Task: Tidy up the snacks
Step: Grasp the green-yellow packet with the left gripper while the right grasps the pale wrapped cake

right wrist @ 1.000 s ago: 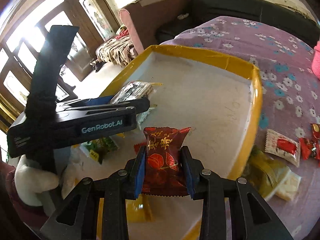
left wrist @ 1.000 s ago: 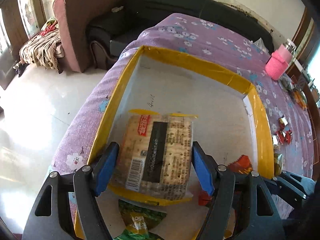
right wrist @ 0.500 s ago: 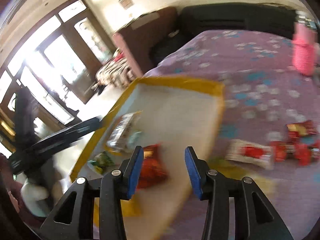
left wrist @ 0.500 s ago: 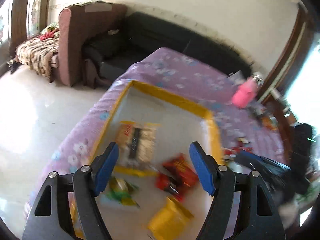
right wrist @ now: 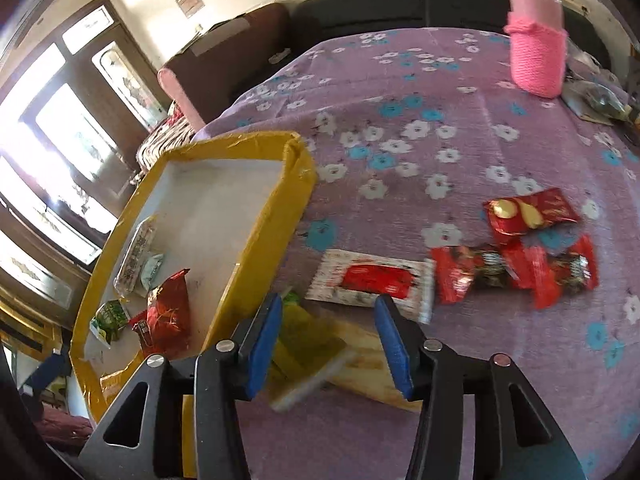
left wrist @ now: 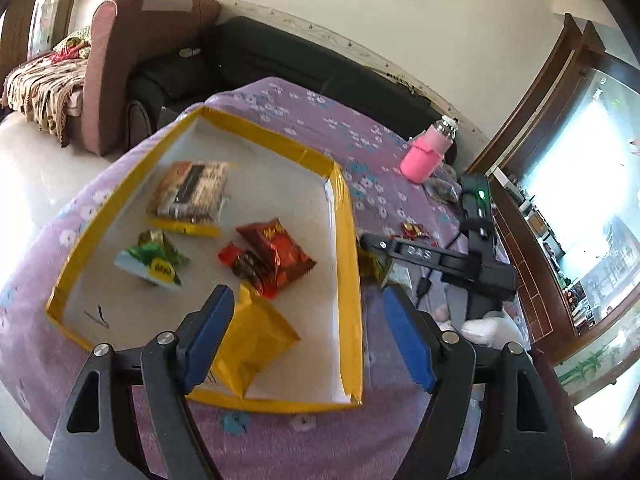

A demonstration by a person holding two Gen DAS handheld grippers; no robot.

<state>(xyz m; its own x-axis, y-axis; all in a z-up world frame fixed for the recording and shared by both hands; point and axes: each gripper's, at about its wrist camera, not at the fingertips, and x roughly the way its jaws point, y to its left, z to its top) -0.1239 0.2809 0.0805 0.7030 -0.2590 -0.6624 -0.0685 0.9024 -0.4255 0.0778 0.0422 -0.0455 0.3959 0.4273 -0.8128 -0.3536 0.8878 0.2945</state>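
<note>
A shallow white tray with a yellow taped rim [left wrist: 344, 216] lies on the purple flowered cloth. Inside it are a cracker pack [left wrist: 188, 192], a green packet [left wrist: 152, 260], red packets [left wrist: 276, 248] and a yellow packet [left wrist: 252, 336]. My left gripper [left wrist: 306, 292] hangs open above the tray's near end, holding nothing. My right gripper [right wrist: 328, 300] is outside the tray's right rim [right wrist: 292, 196], its jaws opening and empty. Under it lie a white-and-red sachet [right wrist: 372, 280] and yellow-green packets [right wrist: 308, 344]. More red packets [right wrist: 516, 268] sit further right on the cloth.
A pink-sleeved bottle [left wrist: 424, 156] stands at the far right of the table, with a dark packet [left wrist: 440, 190] beside it. A maroon armchair [left wrist: 120, 72] and a black sofa [left wrist: 280, 56] are beyond the table. A wooden cabinet [left wrist: 532, 240] runs along the right.
My left gripper pulled up and back from the cracker pack, which stays in the tray. My right gripper let go of the red packet in the tray and swung right over the cloth.
</note>
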